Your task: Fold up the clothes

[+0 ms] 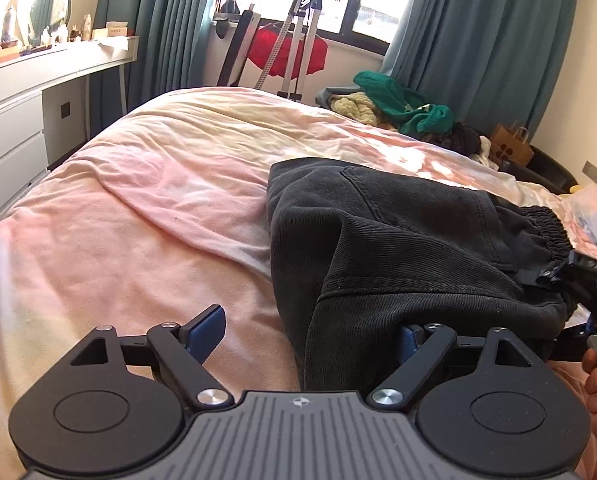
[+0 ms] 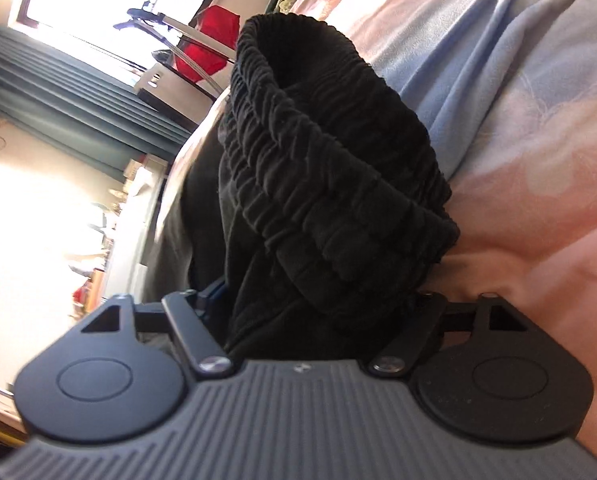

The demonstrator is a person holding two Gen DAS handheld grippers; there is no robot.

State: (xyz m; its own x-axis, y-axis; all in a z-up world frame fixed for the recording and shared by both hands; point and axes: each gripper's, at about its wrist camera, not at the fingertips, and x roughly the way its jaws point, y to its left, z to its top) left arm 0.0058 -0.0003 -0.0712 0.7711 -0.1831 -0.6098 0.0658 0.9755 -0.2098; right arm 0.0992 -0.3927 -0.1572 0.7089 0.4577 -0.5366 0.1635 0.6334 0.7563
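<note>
Item: black trousers [image 1: 398, 232], doubled over on the pink bedspread [image 1: 138, 220], right of centre.

Left gripper [image 1: 306, 332]: jaws spread wide; cloth drapes between them, unclamped.

Right gripper [image 2: 318, 312]: fabric bunched between its fingers at the elastic waistband [image 2: 338, 184]; whether it is clamped cannot be told.

Progress: at least one fold appears laid; the bundle is lumpy, the waistband lifted, so squaring and flattening seem left.

Orientation: long axis runs left to right, waistband toward the right.
</note>
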